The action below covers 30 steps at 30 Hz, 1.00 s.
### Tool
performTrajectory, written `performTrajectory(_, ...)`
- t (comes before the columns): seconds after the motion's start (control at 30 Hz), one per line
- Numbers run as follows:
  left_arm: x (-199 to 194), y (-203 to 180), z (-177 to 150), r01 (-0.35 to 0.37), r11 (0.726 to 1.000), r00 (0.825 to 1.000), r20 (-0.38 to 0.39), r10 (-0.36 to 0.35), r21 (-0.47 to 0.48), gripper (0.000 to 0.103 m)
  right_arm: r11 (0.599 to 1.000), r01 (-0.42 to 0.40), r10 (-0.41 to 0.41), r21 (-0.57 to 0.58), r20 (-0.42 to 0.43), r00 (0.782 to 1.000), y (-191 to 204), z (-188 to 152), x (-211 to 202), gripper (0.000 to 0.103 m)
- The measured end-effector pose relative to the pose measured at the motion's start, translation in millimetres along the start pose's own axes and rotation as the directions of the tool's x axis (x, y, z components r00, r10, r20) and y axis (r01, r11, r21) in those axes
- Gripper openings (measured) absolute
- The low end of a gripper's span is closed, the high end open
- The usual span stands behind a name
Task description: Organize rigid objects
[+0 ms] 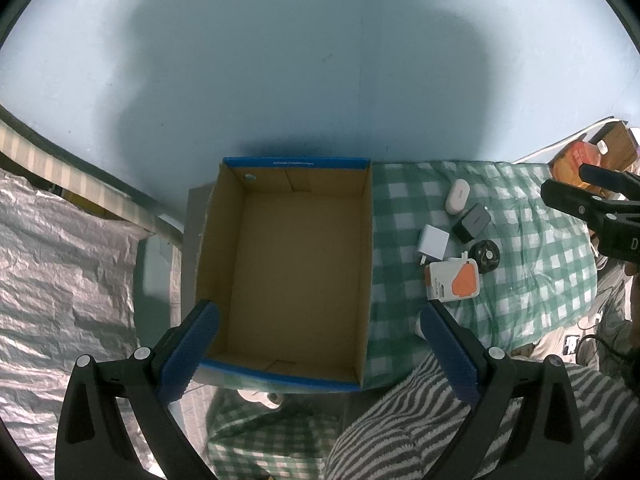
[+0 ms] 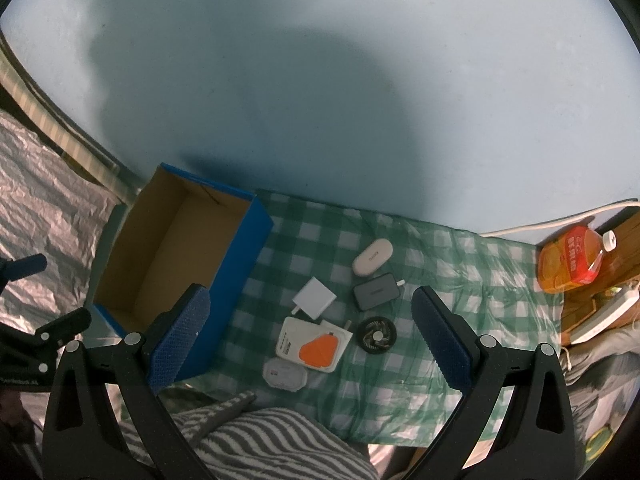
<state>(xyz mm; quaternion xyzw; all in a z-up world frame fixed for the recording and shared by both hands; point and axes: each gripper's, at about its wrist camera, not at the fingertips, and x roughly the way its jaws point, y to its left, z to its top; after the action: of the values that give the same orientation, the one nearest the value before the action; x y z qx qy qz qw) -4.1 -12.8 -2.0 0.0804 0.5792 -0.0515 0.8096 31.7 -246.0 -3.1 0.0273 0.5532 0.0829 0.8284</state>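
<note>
A green checked cloth [image 2: 400, 360] covers the bed against a pale blue wall. The empty cardboard box [image 1: 288, 264] sits at its left edge, ready for the chargers, cases and small fan [image 2: 376, 336] clustered beside it. Left hand-held gripper [image 1: 320, 320] and right hand-held gripper [image 2: 310, 320] hover spread, holding nothing.

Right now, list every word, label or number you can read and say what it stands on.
Nothing reads clearly.
Box rim: white print, too small.
White oval case: faint word, blurred.
Dark charger: faint word, blurred.
Orange bottle: red label, characters blurred.
Right gripper: partial "D".
</note>
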Motion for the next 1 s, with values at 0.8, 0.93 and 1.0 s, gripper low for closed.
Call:
performTrajectory(0.8,9.4,12.8,-12.0,-0.009,1.0,1.0,-0.016,0.009,0.01,0.102,1.0,0.003,-0.003,0.007,-0.003,1.0,2.1,-5.3,5.4,0.101)
performTrajectory(0.93,22.1,26.4,-12.1,-0.018,1.0,0.999,-0.045,0.018,0.003,0.102,1.0,-0.004,0.004,0.015,-0.016,1.0,5.8,-13.1,8.1,0.101)
performTrajectory(1.0,28.2,32.9,-13.4,-0.032,0.999,0.998,-0.051,0.033,0.009,0.102,1.0,-0.008,0.009,0.019,-0.028,1.0,2.4,-14.9,12.5,0.101)
